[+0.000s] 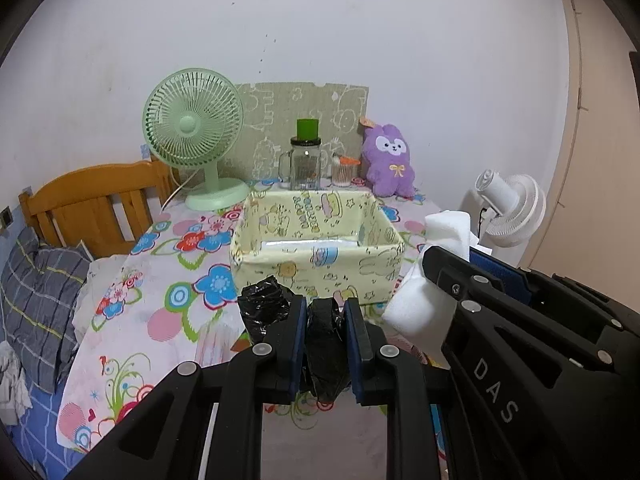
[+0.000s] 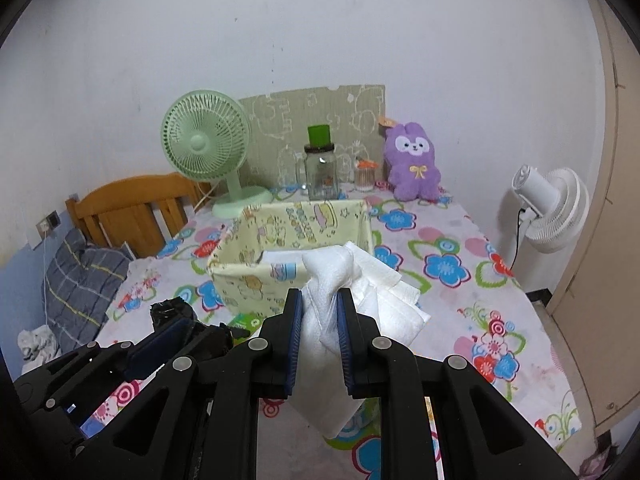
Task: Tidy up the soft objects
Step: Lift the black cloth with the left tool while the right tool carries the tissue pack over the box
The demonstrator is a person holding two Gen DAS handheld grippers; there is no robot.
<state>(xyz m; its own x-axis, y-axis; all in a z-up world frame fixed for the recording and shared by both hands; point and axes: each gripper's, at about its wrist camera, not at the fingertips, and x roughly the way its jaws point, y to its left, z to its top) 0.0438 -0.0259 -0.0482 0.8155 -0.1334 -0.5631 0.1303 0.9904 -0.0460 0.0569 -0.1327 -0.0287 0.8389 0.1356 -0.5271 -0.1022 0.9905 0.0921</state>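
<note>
The black bag is thin, crinkled plastic film with a glossy sheen. The white wad looks like soft, matt quilted paper, embossed with a fine texture. The left gripper and right gripper are matt black moulded plastic with blue rubbery pads. The yellow box is printed matt cloth. The tablecloth is smooth floral fabric. The bunny is fuzzy purple plush. The headboard is varnished wood. The jar is clear glossy glass.
</note>
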